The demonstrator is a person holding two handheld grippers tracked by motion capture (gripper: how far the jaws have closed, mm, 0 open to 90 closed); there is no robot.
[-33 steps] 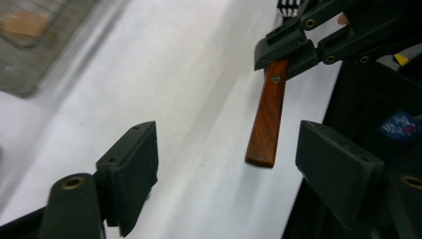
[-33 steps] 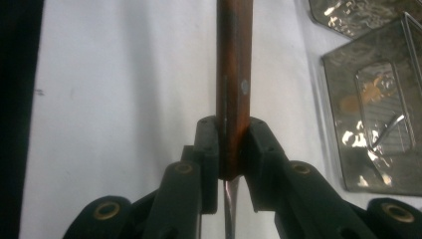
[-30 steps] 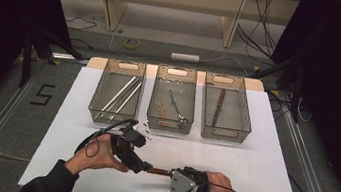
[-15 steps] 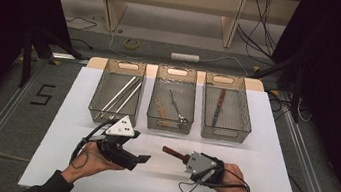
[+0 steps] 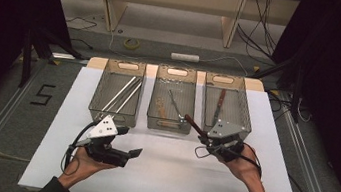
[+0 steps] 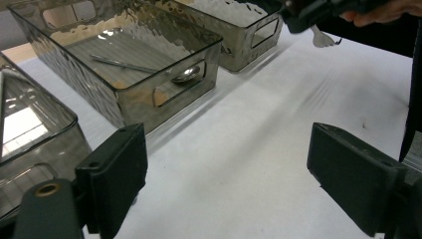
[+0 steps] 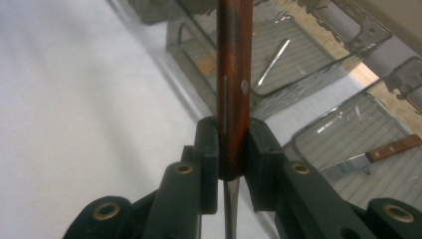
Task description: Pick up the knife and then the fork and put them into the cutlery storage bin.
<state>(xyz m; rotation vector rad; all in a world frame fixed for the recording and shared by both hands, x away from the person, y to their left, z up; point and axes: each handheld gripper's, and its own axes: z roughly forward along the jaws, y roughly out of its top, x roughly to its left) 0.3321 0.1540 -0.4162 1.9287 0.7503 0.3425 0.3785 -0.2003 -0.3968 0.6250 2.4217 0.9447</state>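
Evidently the stiff, smooth wooden-handled knife (image 7: 234, 84) sits clamped mid-handle in the right gripper (image 7: 233, 149), while the left gripper (image 6: 226, 184) gapes empty.

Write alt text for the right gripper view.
The right gripper clamps a wooden-handled utensil between its black jaws, the handle pointing away toward smoky clear bins on a white table. One bin holds a wooden-handled knife.
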